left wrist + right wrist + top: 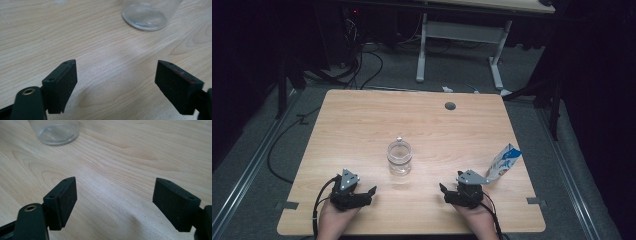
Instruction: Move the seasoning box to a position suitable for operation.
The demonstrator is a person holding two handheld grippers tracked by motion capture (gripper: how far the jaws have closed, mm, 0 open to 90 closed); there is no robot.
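- left gripper (pixel 371 190) at 7 o'clock on the table (pixel 362 125), jaws spread wide, nothing in them
- right gripper (pixel 443 187) at 5 o'clock, same deal
- glass jar (pixel 399 157) sits dead center
- snack pouch (pixel 503 161) at 3 o'clock

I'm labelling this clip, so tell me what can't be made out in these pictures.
- Glass jar: both gripper views cut it off at the top edge, showing just its base.
- Blue and white pouch: high view, print too small to read.
- Jar's contents: not clear from the high view.

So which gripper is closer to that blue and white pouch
Right. The right gripper sits just below-left of the pouch; the left gripper is across the table, beyond the glass jar.
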